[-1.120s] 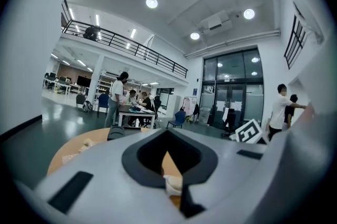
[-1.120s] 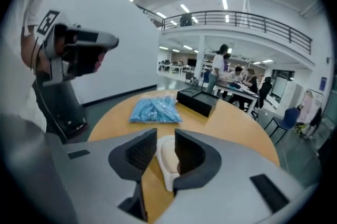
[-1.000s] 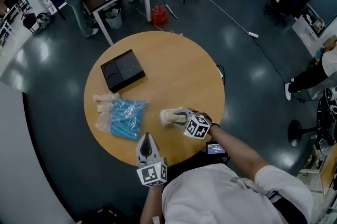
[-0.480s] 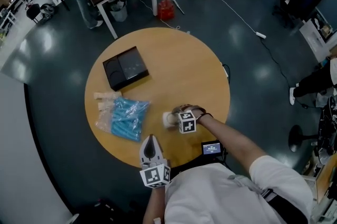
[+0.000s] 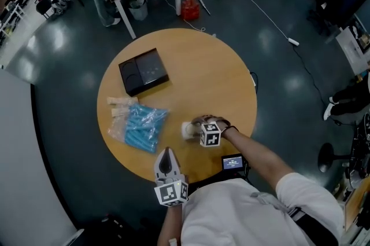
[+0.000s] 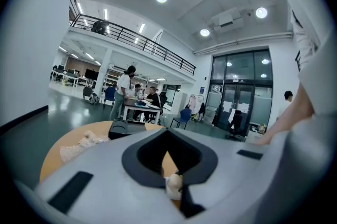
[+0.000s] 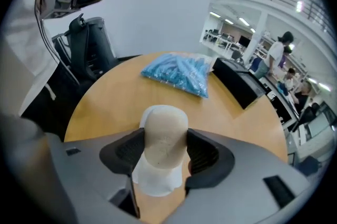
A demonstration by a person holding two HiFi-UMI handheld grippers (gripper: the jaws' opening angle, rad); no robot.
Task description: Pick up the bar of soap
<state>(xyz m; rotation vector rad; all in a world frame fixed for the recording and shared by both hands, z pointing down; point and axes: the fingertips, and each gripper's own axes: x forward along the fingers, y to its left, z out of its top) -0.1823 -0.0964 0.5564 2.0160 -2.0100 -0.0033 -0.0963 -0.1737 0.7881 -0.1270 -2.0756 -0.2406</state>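
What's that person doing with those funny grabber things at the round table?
A person holds a gripper in each hand at a round wooden table. The right gripper has its jaws wide around the bar of soap, which sits on a white pad, not lifted yet. The left gripper hovers shut near the table's edge, holding nothing.

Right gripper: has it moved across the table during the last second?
Yes. Judged against the blue bag, the right gripper has slid toward it in the head view, and the bar of soap now stands between its jaws.
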